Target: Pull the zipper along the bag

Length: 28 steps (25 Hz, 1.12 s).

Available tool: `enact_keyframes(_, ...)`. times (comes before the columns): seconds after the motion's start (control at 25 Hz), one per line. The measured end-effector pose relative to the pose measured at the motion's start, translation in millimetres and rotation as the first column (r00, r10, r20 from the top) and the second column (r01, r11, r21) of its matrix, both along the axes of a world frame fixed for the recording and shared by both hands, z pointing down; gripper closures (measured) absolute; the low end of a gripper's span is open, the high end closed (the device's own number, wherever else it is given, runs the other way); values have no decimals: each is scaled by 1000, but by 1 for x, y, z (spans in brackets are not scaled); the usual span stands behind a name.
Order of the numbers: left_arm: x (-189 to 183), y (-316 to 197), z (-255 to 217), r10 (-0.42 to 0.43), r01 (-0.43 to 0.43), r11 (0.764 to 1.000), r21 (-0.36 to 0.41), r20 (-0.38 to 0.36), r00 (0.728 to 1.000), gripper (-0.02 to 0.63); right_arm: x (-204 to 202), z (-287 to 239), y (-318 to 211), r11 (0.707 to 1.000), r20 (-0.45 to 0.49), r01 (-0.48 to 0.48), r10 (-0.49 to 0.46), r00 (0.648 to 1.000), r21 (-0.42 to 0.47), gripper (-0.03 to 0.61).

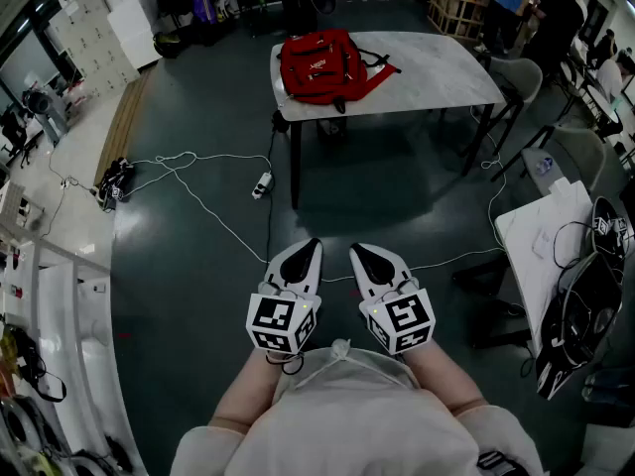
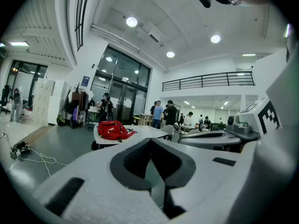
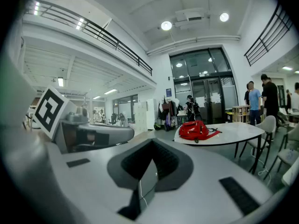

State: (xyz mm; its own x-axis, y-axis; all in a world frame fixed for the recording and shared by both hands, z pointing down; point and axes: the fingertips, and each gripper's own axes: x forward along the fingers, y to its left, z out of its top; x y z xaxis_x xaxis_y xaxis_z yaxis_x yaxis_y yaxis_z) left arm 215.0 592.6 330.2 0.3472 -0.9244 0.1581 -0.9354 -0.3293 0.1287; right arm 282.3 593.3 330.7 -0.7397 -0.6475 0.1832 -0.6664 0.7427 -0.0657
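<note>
A red backpack lies on the left end of a white table across the room, well ahead of both grippers. It shows small and far off in the left gripper view as the backpack and in the right gripper view as the backpack. My left gripper and right gripper are held side by side close to my body, above the dark floor. Both point toward the table. Each is shut with nothing between its jaws, as the left gripper and right gripper show in their own views.
White cables and a power strip lie on the floor between me and the table. A second white table with black gear stands at the right. Chairs and several people are beyond the bag's table.
</note>
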Motion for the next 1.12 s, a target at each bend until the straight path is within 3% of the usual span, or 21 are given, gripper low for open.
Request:
enact_keyframes(0.6, 0, -5, 5, -8, 8, 1000, -11, 2, 1000, 595, 4, 6, -9, 999, 50, -25, 27, 998, -47, 552)
enact_keyframes(1.12, -40, -55, 18, -9, 9, 999, -43, -5, 1000, 594, -28, 25, -60, 994, 26, -41, 44, 999, -102, 552)
